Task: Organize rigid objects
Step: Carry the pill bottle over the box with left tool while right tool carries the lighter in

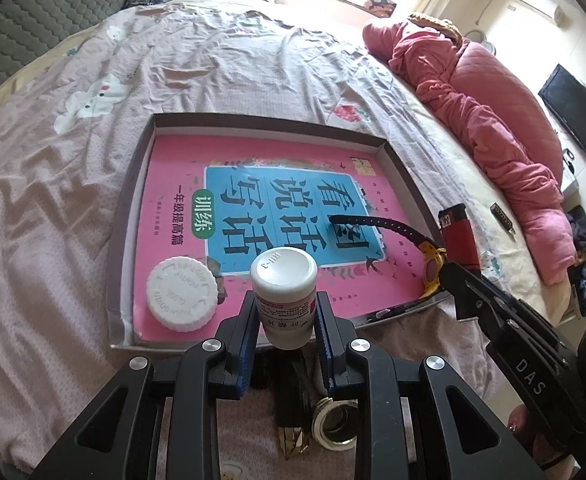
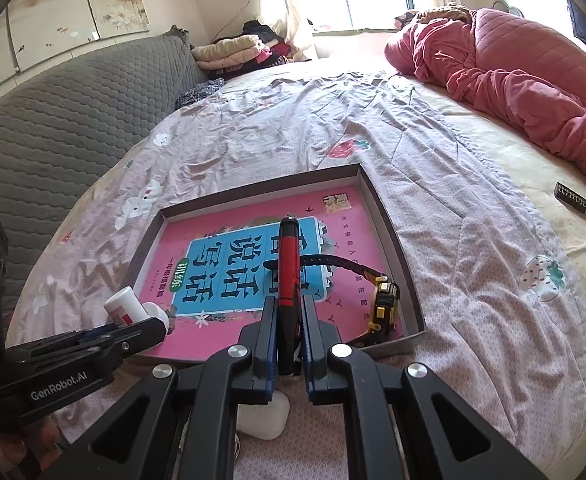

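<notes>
The left claw (image 1: 285, 312) is matte black plastic, with two blue ribbed pads (image 1: 248, 360) and round silver screw heads along its angular linkage arms. The right claw (image 2: 289, 328) is built alike: black arms, blue pads, silver screws. White lettering marks their sides, "GenRobot.AI" on the left one, "DAS" on the right.

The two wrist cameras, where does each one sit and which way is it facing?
Left wrist: rides the left gripper, looking down along its fingers at the white bottle they hold over the tray; the right gripper shows at right.
Right wrist: rides the right gripper, looking down at the red lighter it holds; the left gripper shows at left.
Shared: tray, pink book, watch, bed, both held items.
</notes>
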